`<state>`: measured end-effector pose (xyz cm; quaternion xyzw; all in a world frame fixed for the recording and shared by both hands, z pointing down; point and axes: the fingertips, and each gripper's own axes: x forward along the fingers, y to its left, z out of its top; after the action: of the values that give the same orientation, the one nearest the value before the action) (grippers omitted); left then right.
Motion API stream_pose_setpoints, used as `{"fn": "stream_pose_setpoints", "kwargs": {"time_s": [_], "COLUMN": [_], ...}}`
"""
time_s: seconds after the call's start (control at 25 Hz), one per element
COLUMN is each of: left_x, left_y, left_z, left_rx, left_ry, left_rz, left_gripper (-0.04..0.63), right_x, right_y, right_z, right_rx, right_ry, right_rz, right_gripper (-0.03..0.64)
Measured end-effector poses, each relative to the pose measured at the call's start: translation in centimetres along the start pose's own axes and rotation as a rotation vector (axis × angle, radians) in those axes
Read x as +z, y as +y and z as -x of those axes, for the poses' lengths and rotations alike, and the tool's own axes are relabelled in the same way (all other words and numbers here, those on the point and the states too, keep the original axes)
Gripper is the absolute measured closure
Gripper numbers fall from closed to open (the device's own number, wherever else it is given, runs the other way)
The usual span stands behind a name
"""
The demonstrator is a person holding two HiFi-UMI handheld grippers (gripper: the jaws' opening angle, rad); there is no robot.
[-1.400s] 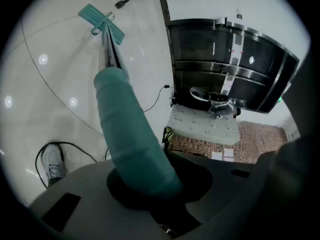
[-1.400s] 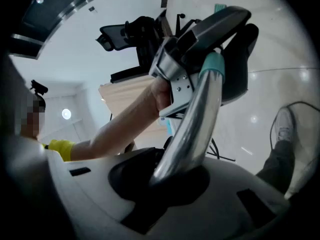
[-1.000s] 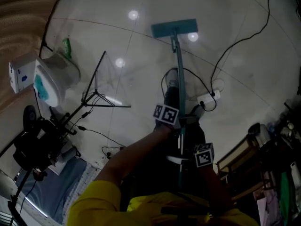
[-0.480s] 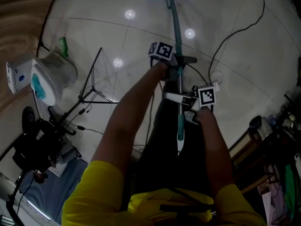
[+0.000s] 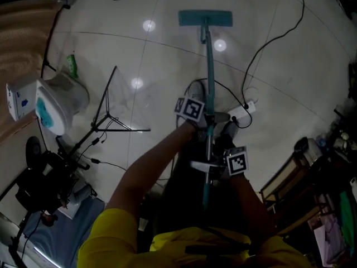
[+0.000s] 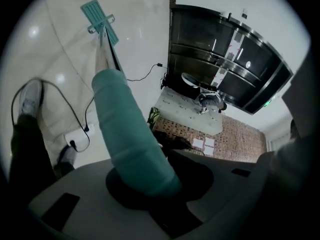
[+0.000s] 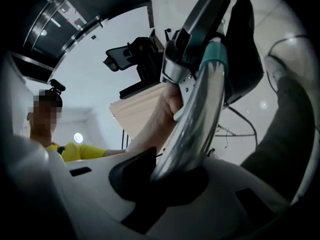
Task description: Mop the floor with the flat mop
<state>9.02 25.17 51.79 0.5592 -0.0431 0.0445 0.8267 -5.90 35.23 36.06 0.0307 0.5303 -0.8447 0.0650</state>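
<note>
A flat mop with a teal head (image 5: 205,18) lies flat on the pale tiled floor (image 5: 290,77) ahead of me, its teal handle (image 5: 210,71) running back toward my body. My left gripper (image 5: 207,119) is shut on the handle higher up, and in the left gripper view the teal grip (image 6: 130,134) fills the jaws, with the mop head (image 6: 100,20) far off. My right gripper (image 5: 215,165) is shut on the handle lower down, where the right gripper view shows the shiny metal part of the handle (image 7: 192,129) between the jaws.
A black cable (image 5: 273,38) and a white power strip (image 5: 241,112) lie on the floor right of the handle. A folding stand (image 5: 111,110) and a white and teal appliance (image 5: 56,102) sit at left. Shelving with clutter (image 5: 312,177) stands at right. My shoe (image 5: 196,88) is near the handle.
The mop head has come back toward me from the far top edge. Both grippers moved back down the view with the handle, still holding it.
</note>
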Motion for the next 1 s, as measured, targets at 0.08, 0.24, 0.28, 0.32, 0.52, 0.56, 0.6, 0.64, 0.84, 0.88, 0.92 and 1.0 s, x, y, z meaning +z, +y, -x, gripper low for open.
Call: {"fn": "stream_pose_setpoints", "kwargs": {"time_s": [0.08,0.24,0.28,0.32,0.52,0.56,0.6,0.64,0.84,0.88,0.92,1.0], "left_x": [-6.1,-12.0,-11.8,-11.2,-7.3,-6.9,-6.6,-6.2,-0.3,1.6,3.6,8.2], "left_y": [-1.0,-2.1,-2.2,-2.6,-3.1,-2.8,-2.4,-2.0,-0.4,-0.2,-0.2,0.0], "left_z": [-1.5,-3.5,-3.6,-3.7,-3.5,-3.3,-3.2,-3.2,-3.7,-3.9,-4.1,-4.3], "left_rx": [-0.035,-0.067,-0.085,-0.106,-0.068,-0.060,-0.053,-0.047,-0.072,-0.085,-0.101,-0.099], "left_ry": [-0.036,-0.090,-0.087,-0.075,-0.033,-0.032,-0.029,-0.024,-0.057,-0.070,-0.080,-0.092], "left_rz": [0.081,0.175,0.173,0.179,0.148,0.137,0.126,0.111,0.004,-0.014,-0.026,-0.063], "left_gripper": [0.483,0.489,0.490,0.485,0.472,0.472,0.472,0.472,0.474,0.474,0.474,0.474], "right_x": [-5.6,-10.4,-10.0,-9.4,-5.7,-5.4,-5.3,-5.0,0.6,2.4,4.3,8.5], "right_y": [1.4,2.4,2.5,2.9,4.7,4.4,3.9,3.3,-0.6,-1.5,-2.4,-4.0], "right_z": [2.1,5.0,5.2,5.2,4.4,4.1,3.9,3.9,5.0,5.3,5.6,5.9], "right_rx": [-0.016,-0.053,-0.034,0.006,0.098,0.091,0.083,0.076,-0.009,-0.039,-0.075,-0.137], "right_ry": [0.000,-0.033,-0.047,-0.055,0.011,0.029,0.043,0.048,-0.007,-0.009,-0.001,0.021], "right_rz": [-0.074,-0.127,-0.120,-0.110,-0.051,-0.049,-0.047,-0.042,0.039,0.065,0.096,0.155], "right_gripper": [0.554,0.552,0.552,0.552,0.522,0.522,0.525,0.529,0.550,0.557,0.557,0.557]}}
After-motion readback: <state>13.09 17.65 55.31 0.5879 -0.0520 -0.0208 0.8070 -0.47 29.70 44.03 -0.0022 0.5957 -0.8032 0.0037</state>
